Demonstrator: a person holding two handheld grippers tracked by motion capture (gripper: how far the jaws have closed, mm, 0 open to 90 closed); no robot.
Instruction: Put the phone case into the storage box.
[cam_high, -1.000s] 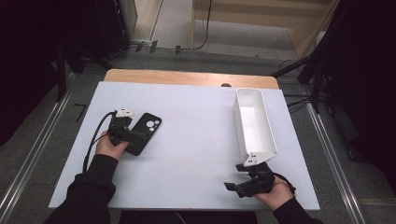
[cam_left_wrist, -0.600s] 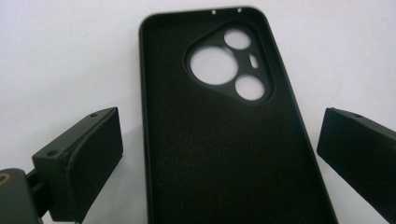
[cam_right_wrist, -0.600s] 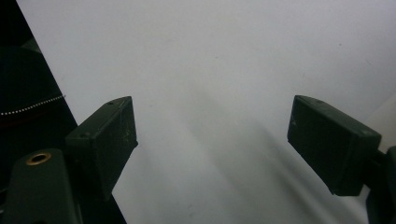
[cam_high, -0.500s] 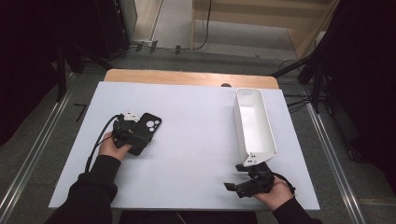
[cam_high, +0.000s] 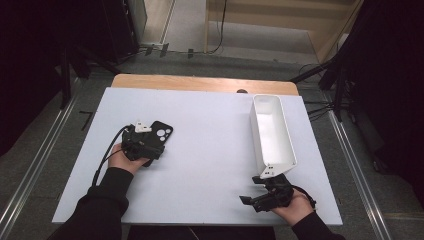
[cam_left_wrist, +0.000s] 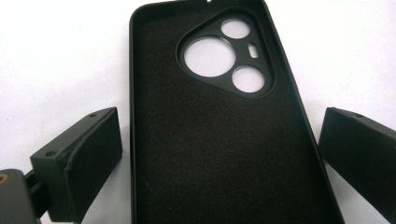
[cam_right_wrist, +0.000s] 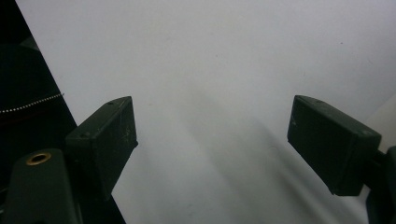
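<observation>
A black phone case (cam_left_wrist: 215, 140) lies inner side up on the white table (cam_high: 210, 150), its camera cut-outs at the far end. In the high view the phone case (cam_high: 162, 132) is at the table's left. My left gripper (cam_high: 151, 142) is low over its near end. In the left gripper view my left gripper (cam_left_wrist: 222, 116) is open, one jaw on each long side of the case with a narrow gap on both. My right gripper (cam_high: 251, 191) rests near the front right edge. In its own view the right gripper (cam_right_wrist: 210, 105) is open over bare table.
A long white bin (cam_high: 272, 132) stands on the right side of the table, its near end just beyond the right gripper. A wooden strip (cam_high: 200, 82) runs along the far edge. Dark floor and metal rails surround the table.
My left gripper has shifted right, from beside the phone case to over its near end, so the jaws now straddle it. The right gripper has stayed still.
</observation>
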